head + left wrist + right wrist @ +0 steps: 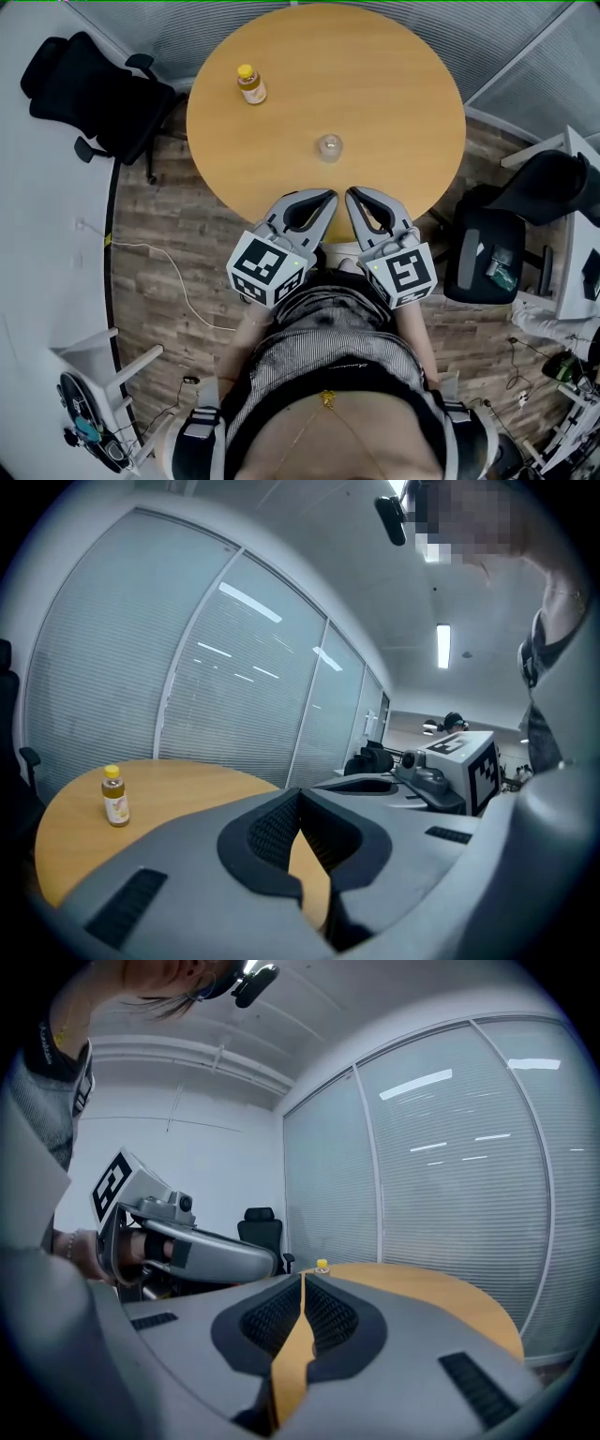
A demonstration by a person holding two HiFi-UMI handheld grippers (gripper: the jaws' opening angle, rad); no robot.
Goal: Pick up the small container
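Just beyond the fingers of the left gripper and right gripper, the small container stands on the table. Both pairs are pressed together, empty.

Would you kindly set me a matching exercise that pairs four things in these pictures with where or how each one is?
1. yellow-capped bottle
2. small clear container
3. left tongs
4. black office chair

A. shut, holding nothing
B. on the floor, left of the table
C. on the table, near its front edge
D. on the table, far left

Pairs: 1-D, 2-C, 3-A, 4-B
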